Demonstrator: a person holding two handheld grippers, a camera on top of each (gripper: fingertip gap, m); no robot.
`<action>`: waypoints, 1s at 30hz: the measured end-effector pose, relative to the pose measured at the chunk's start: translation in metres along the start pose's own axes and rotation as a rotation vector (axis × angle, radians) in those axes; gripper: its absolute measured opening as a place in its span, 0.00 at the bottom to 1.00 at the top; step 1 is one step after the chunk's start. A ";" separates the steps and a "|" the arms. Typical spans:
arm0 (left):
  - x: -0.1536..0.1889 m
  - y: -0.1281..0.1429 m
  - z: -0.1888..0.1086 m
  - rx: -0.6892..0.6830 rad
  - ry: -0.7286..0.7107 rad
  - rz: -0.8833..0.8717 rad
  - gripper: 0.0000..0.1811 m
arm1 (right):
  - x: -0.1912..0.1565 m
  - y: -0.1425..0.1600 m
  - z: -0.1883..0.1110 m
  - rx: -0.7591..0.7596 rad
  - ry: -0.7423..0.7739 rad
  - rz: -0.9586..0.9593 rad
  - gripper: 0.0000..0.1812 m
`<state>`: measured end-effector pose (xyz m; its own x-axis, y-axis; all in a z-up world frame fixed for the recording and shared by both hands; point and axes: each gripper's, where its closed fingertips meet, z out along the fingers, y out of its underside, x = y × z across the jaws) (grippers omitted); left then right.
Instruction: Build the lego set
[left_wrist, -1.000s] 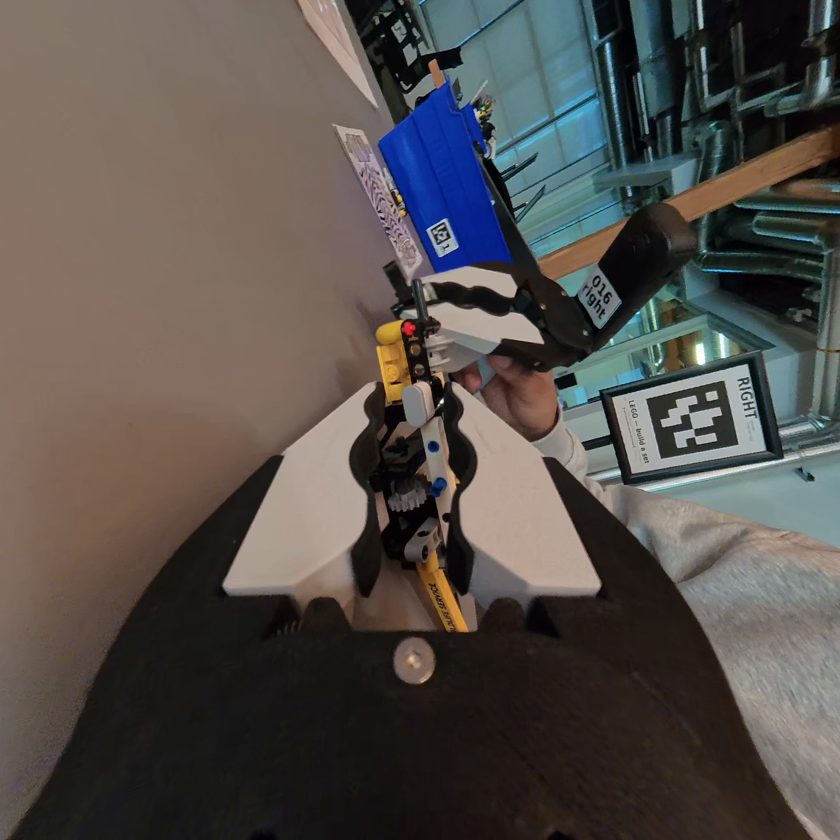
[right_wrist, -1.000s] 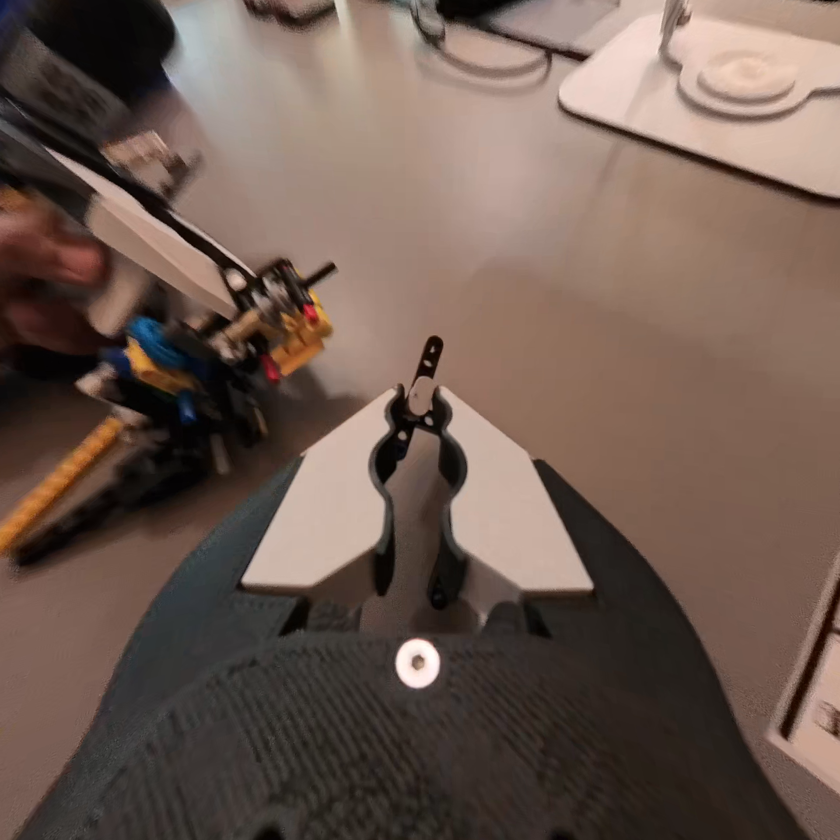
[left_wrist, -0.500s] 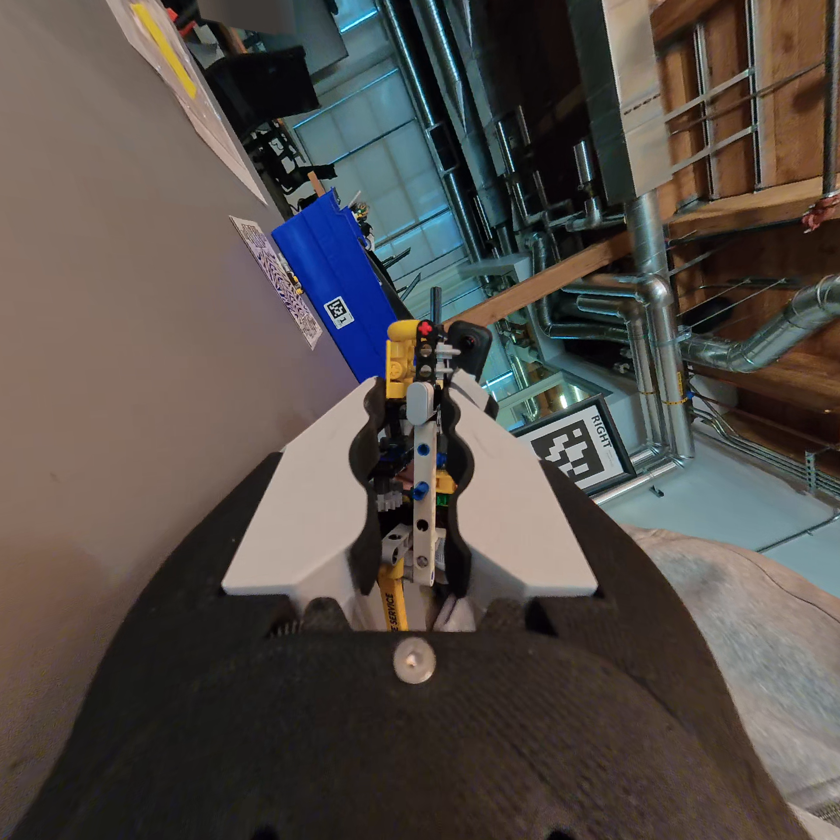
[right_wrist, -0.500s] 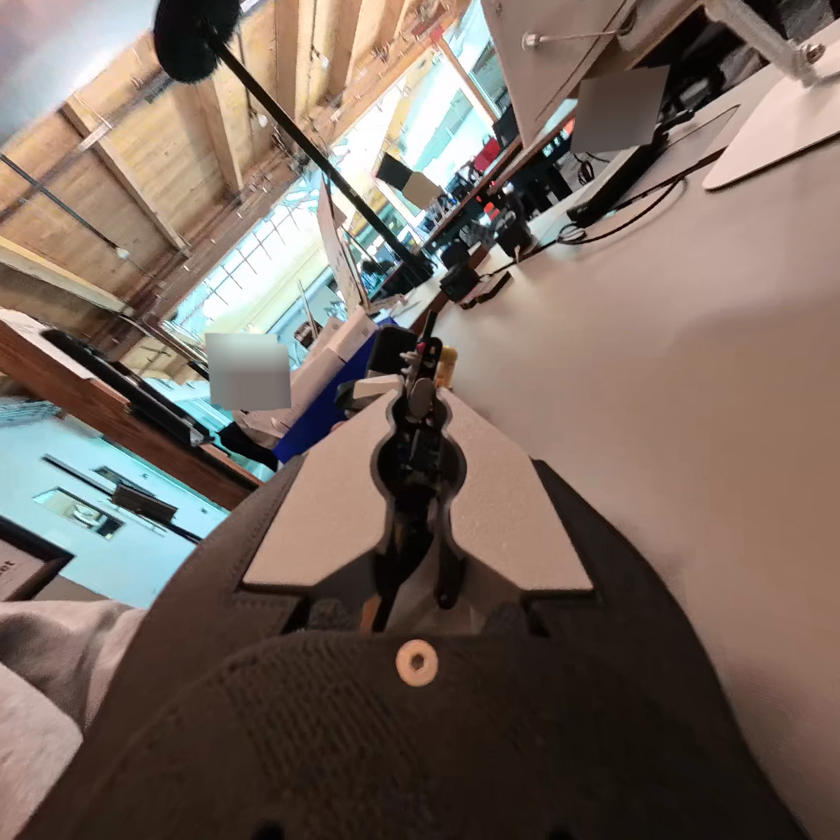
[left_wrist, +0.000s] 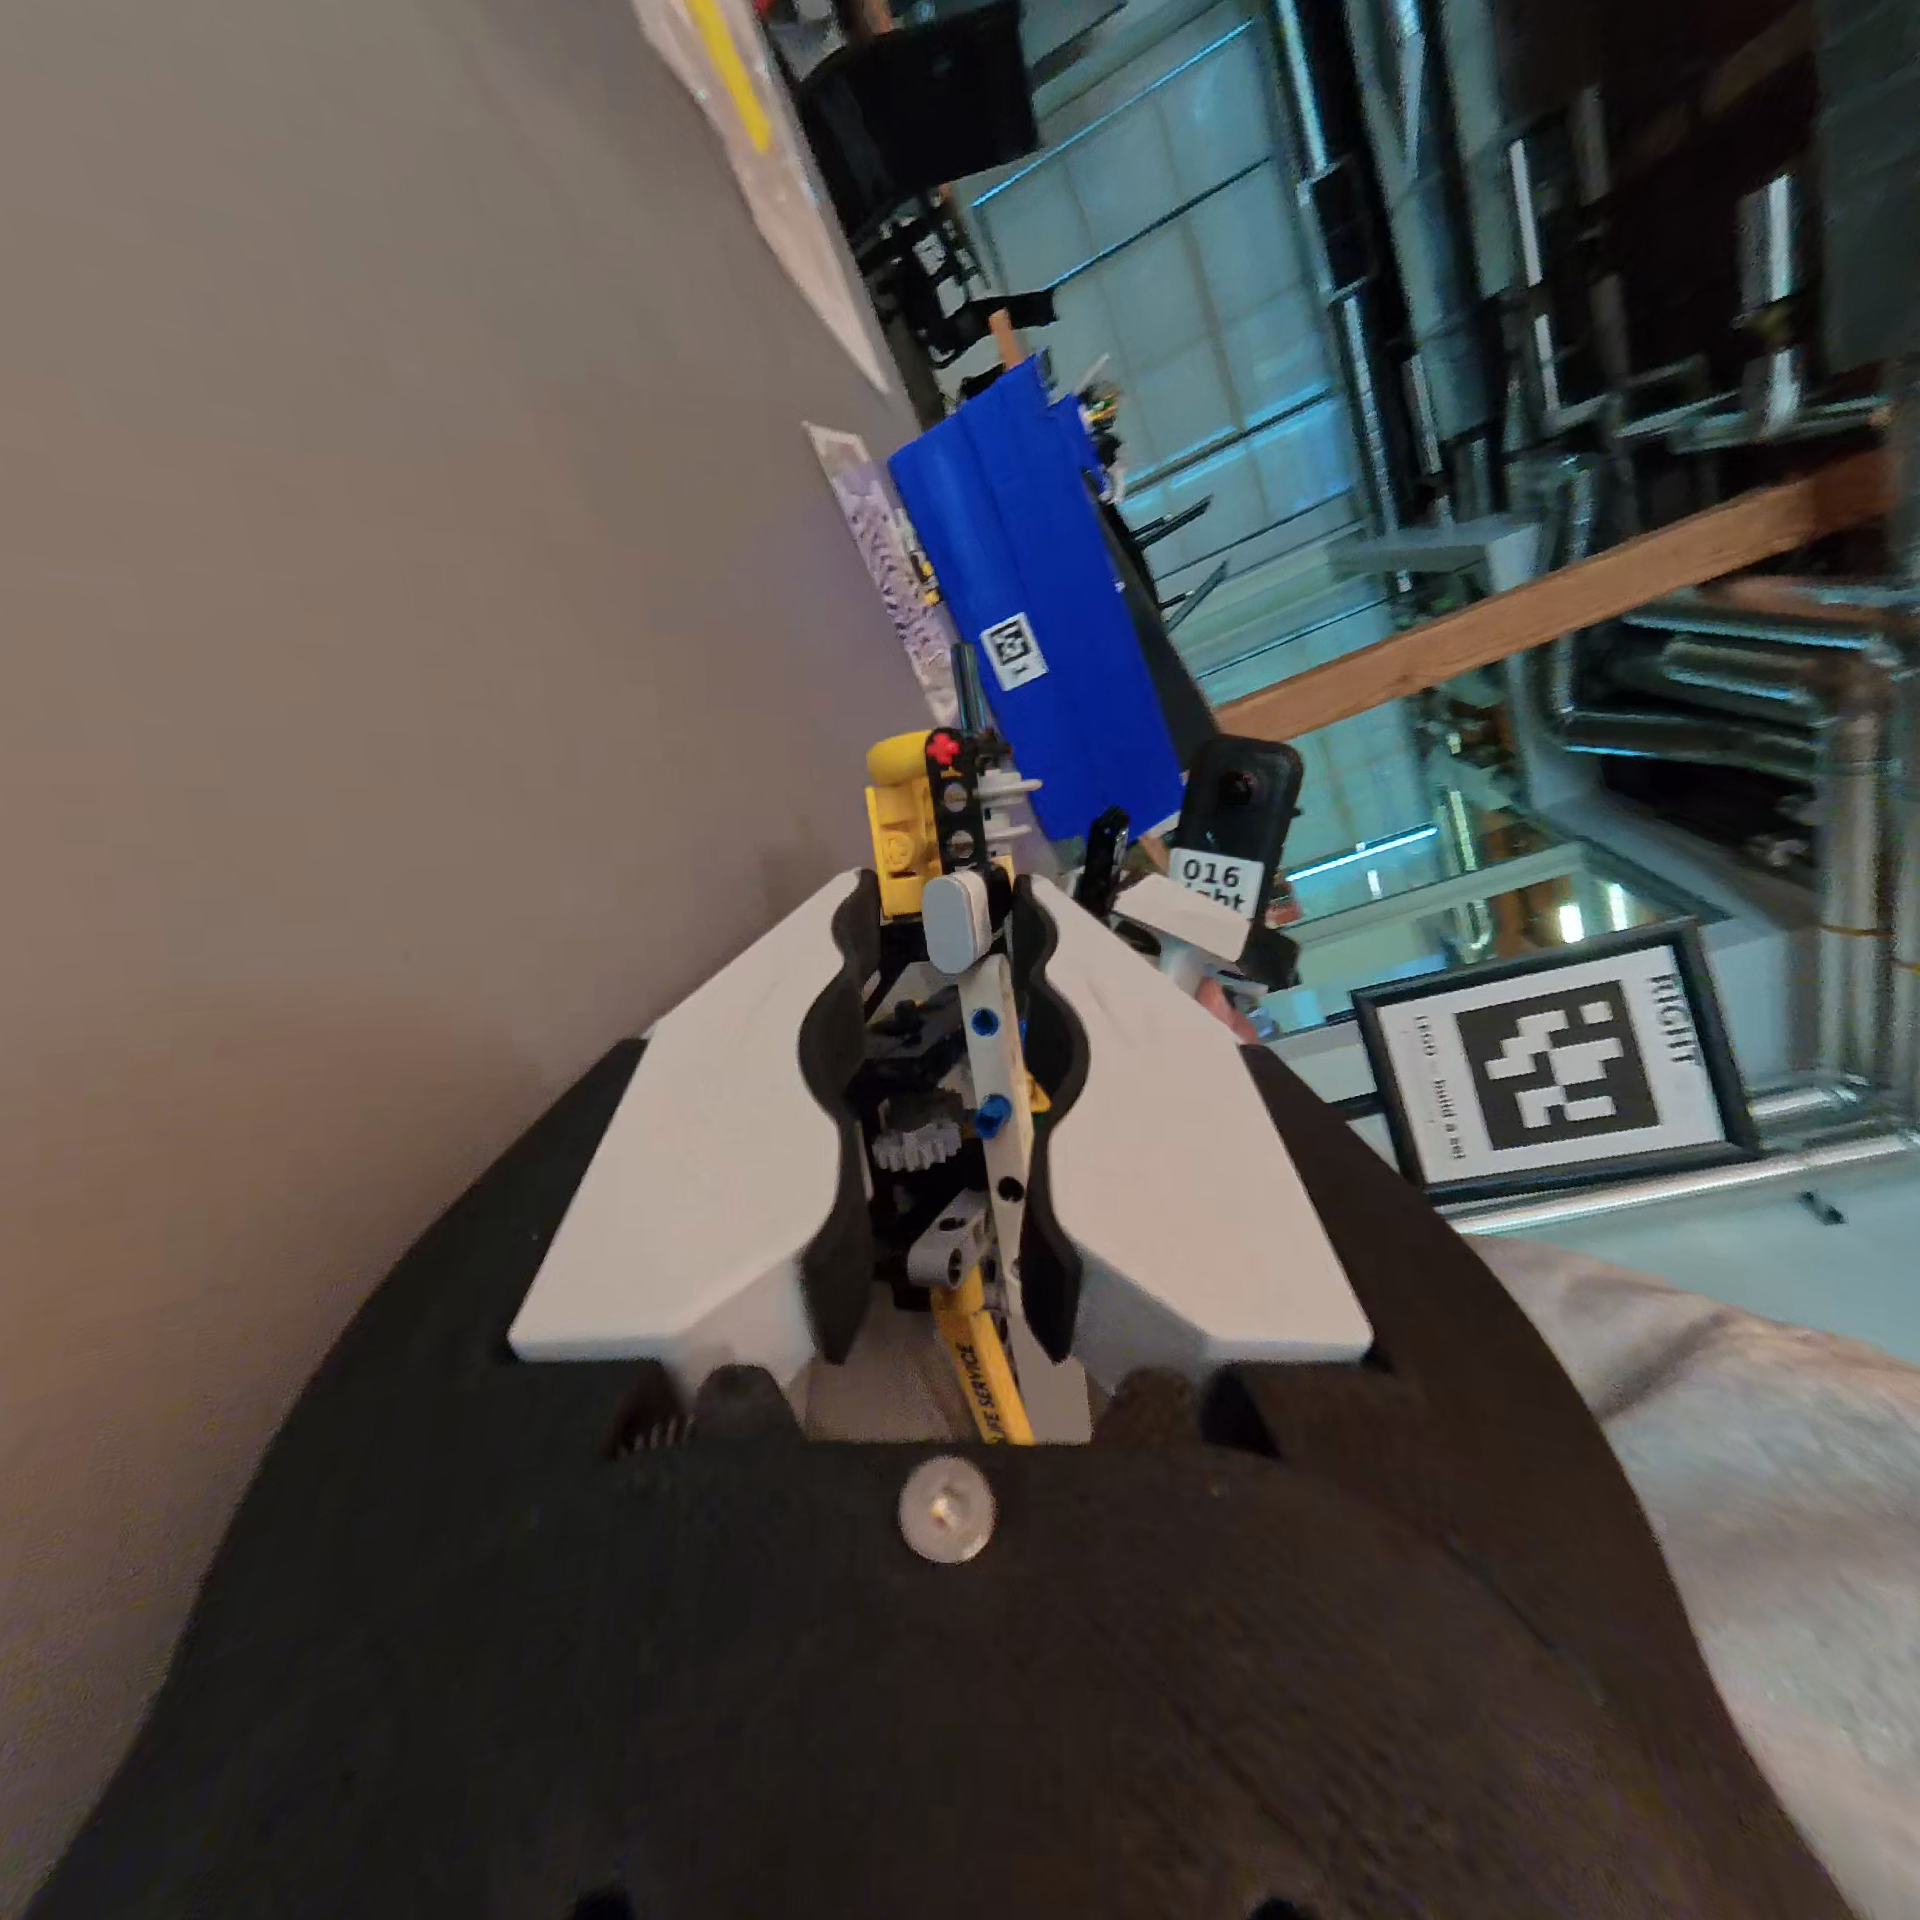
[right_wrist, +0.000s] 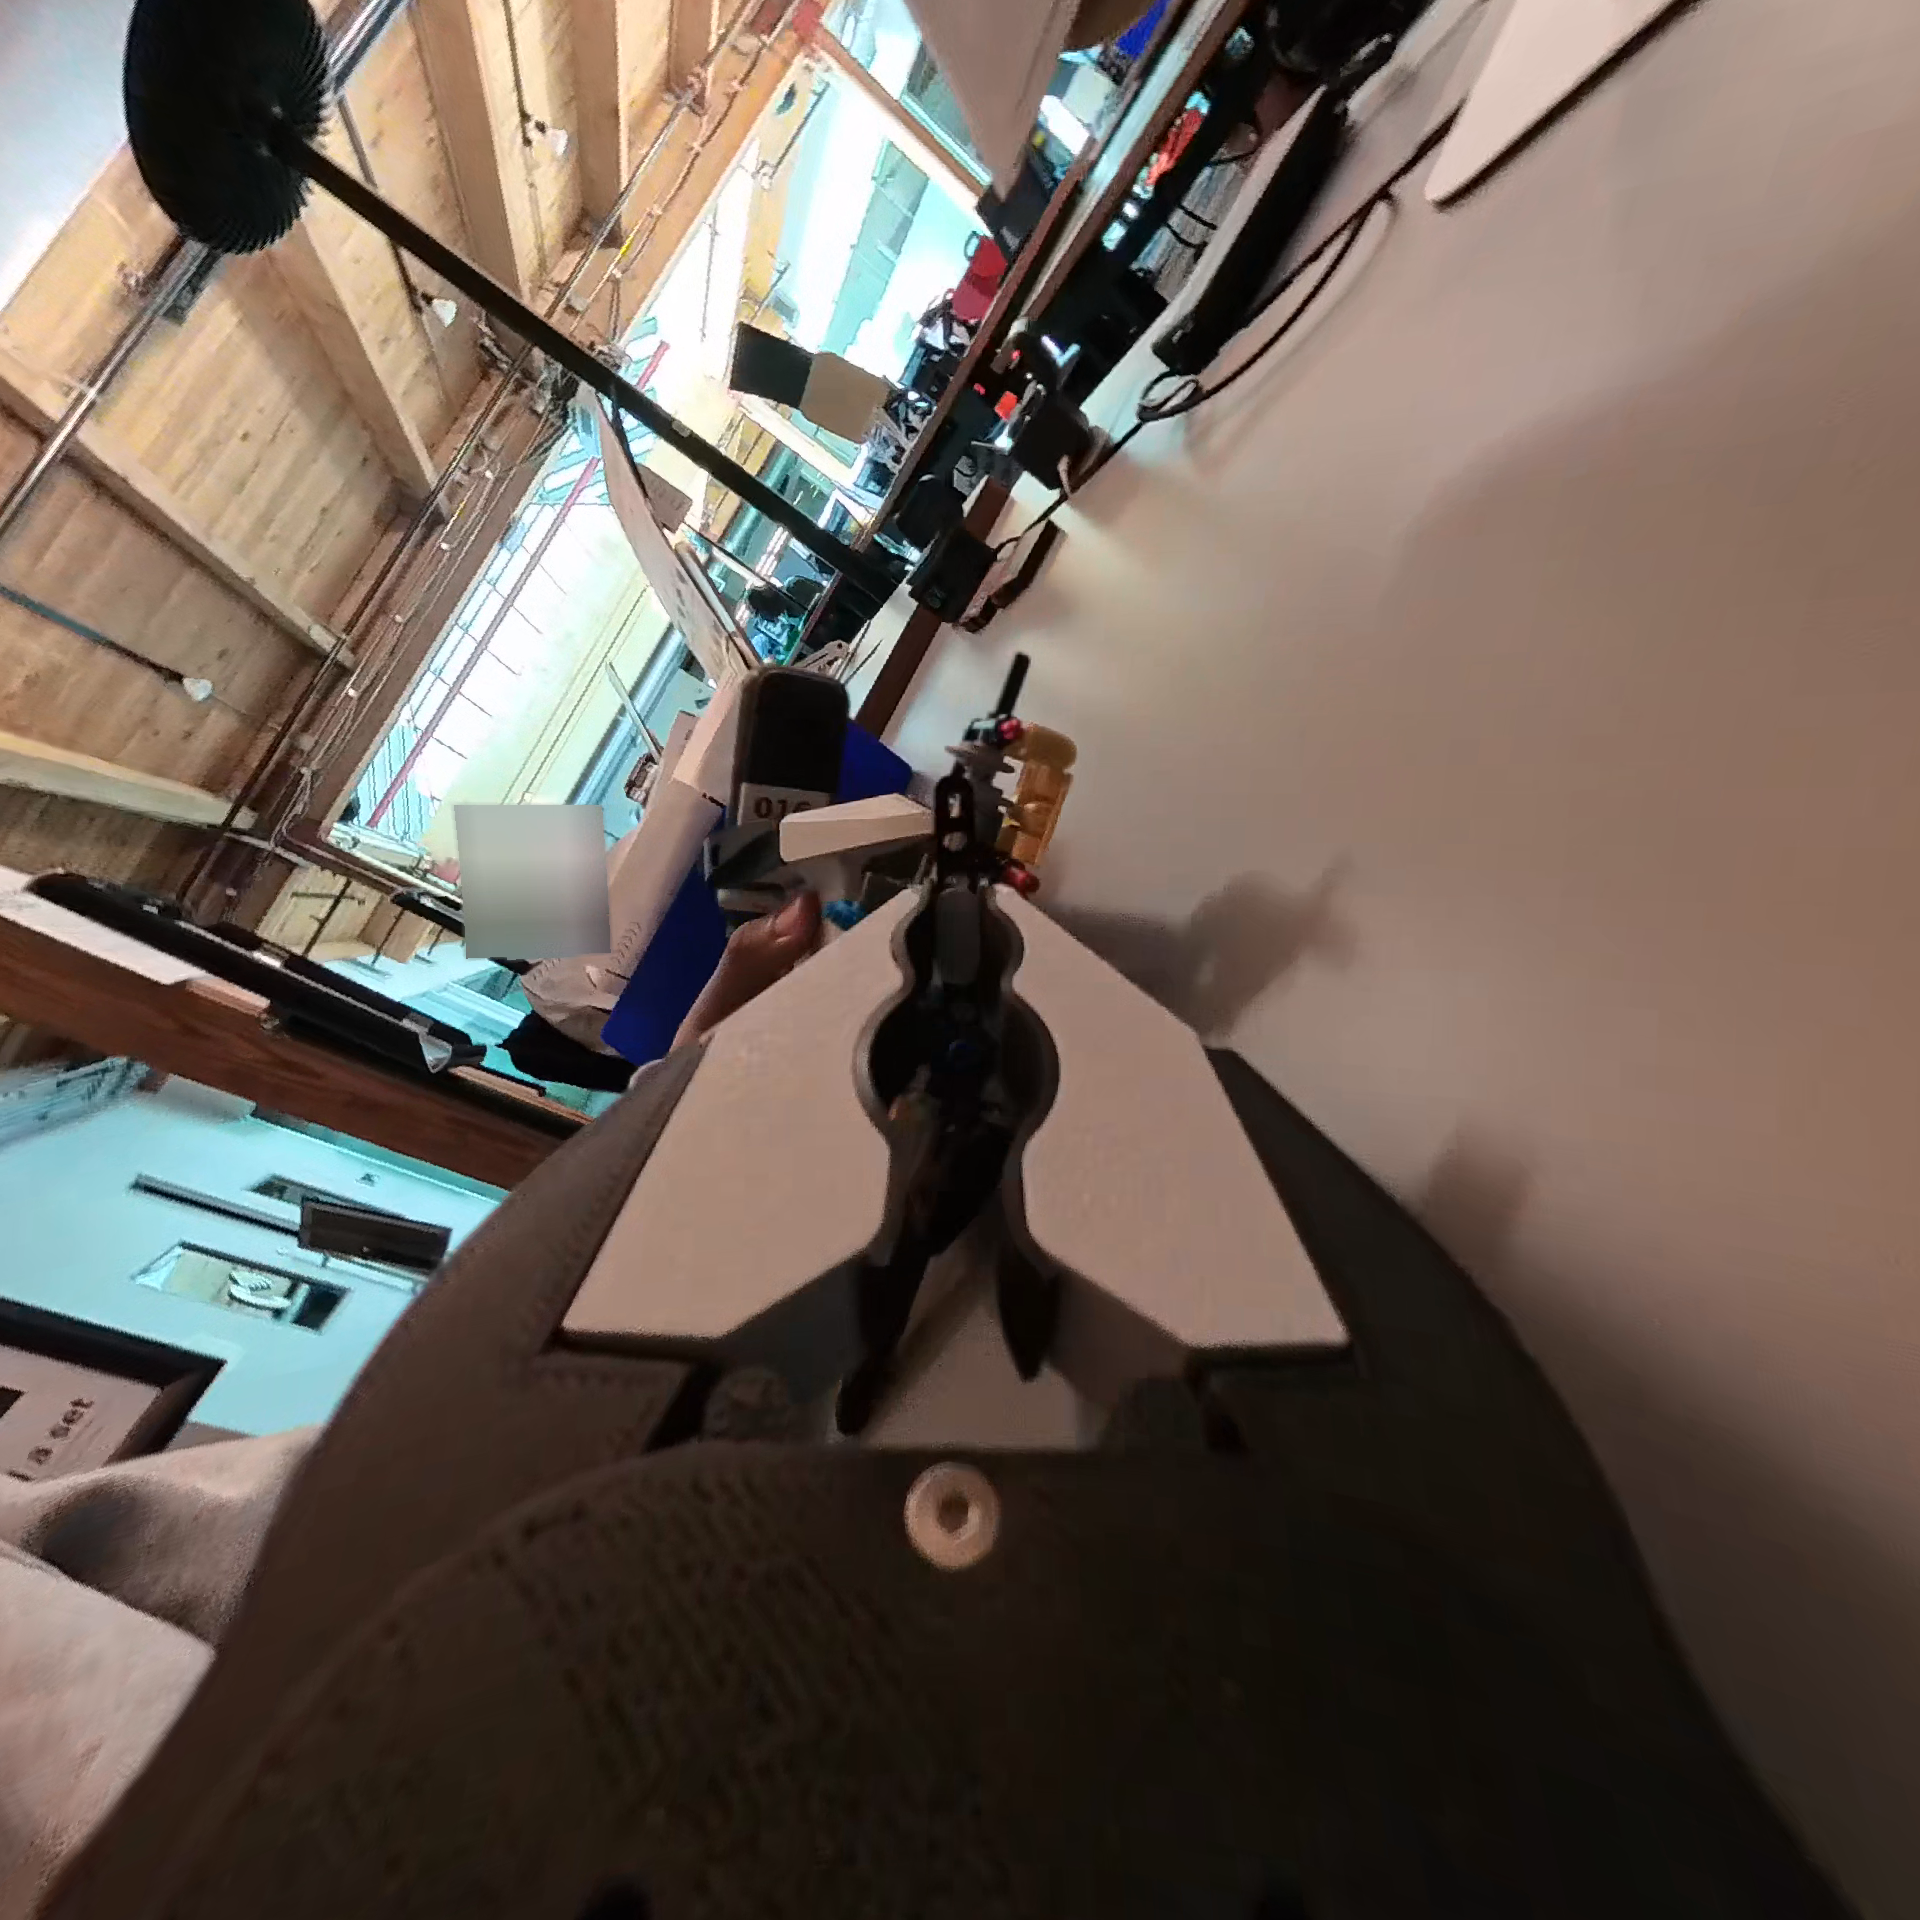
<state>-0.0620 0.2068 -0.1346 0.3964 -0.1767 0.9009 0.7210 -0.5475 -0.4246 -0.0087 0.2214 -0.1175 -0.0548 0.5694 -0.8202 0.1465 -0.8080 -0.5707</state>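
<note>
Shift since half a second ago: right gripper (right_wrist: 956, 914) now clear of the lego model (left_wrist: 982, 1049) in the left wrist view, off to the right of its top, with a white finger and tagged body in sight where only its camera peeked out behind the model.
Left gripper (left_wrist: 935, 904): clamped on the lego model, dark pads pressing both flanks.
Lego model: lengthwise between the left fingers, held off the table (left_wrist: 312, 623); yellow block, black holed beam and red pin past the fingertips; white beam with blue pins, grey gear and a yellow strip back toward the palm.
Right gripper jaws: closed at the tips on a small black-and-grey piece (right_wrist: 954, 935), its black end poking forward.
Piece and model: near each other; contact not discernible from the right wrist view, apart in the left wrist view.
Hand (right_wrist: 758, 956): beside the left gripper's white finger, seen from the right wrist view.
Blue bin (left_wrist: 1039, 623): on the table beyond the model, a square marker sticker on its side.
Framed marker sign (left_wrist: 1558, 1070): right of the grippers, in the background.
Grey sleeve (left_wrist: 1714, 1507): at the lower right edge.
</note>
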 end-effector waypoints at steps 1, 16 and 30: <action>-0.002 0.002 0.001 -0.011 -0.020 0.007 0.13 | 0.002 0.000 -0.002 0.008 0.008 0.013 0.03; -0.011 0.003 -0.006 -0.049 -0.115 0.046 0.29 | 0.004 -0.005 -0.005 0.020 -0.041 0.096 0.03; 0.032 -0.013 -0.016 0.032 0.023 0.111 0.29 | -0.022 -0.012 -0.005 0.053 -0.153 0.051 0.03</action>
<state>-0.0678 0.1949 -0.0990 0.4621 -0.2535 0.8498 0.6911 -0.4976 -0.5242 -0.0046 0.2196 -0.0924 -0.1992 0.5009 -0.8422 0.1010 -0.8444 -0.5261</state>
